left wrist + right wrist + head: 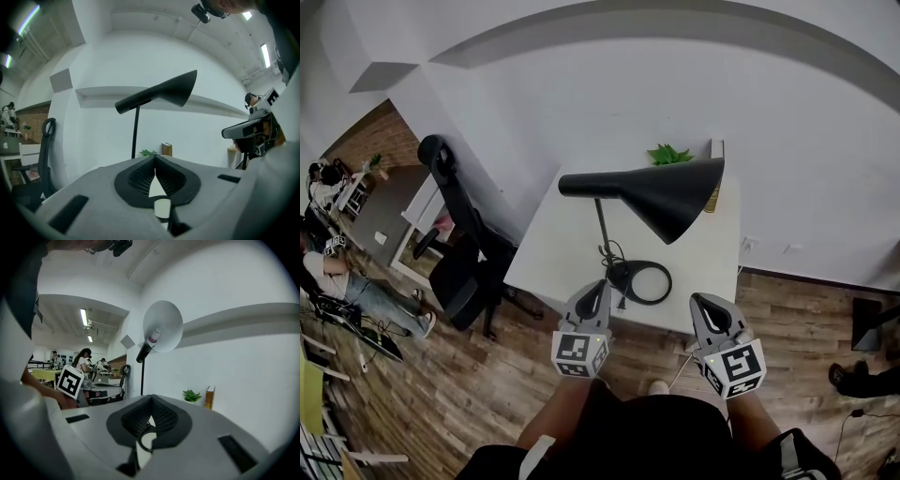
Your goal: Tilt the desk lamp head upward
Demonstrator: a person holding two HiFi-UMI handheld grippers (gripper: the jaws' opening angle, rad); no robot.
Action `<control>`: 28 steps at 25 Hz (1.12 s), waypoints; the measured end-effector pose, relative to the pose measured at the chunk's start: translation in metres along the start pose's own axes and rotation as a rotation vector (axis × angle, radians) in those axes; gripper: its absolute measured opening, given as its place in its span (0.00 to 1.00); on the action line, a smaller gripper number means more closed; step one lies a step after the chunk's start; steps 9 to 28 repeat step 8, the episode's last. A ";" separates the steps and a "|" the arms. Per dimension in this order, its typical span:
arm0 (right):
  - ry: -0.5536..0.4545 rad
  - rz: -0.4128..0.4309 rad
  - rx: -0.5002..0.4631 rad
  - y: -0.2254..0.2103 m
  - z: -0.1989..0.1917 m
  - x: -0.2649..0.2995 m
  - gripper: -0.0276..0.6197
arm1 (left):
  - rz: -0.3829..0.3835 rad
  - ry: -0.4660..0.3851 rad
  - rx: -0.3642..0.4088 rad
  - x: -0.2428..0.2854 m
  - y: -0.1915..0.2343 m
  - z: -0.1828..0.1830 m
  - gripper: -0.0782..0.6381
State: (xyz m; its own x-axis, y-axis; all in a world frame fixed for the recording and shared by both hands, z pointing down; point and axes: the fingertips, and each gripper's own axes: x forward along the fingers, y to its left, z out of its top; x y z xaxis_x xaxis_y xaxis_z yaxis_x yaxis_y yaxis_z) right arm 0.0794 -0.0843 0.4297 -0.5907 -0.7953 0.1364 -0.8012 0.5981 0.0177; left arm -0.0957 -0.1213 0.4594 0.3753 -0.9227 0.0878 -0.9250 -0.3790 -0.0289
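Holds L gripper & R gripper pinched shut, empty, at near edge of white desk, w/ black lamp head standing ahead & above, btwn the two, untouched, base ring just beside L tips.

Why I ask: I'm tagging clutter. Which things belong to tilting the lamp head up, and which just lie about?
Job: lamp head, lamp stem, lamp base, left gripper, right gripper (both shut, empty).
Lying about: plant, book, office chair.
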 end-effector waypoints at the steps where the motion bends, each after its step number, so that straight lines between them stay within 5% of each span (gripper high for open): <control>1: 0.001 0.002 -0.002 0.000 0.000 0.000 0.04 | -0.002 0.005 0.000 -0.001 0.000 -0.001 0.12; 28: 0.023 -0.017 -0.005 -0.016 -0.008 -0.008 0.04 | -0.022 0.010 -0.005 -0.006 -0.011 -0.003 0.12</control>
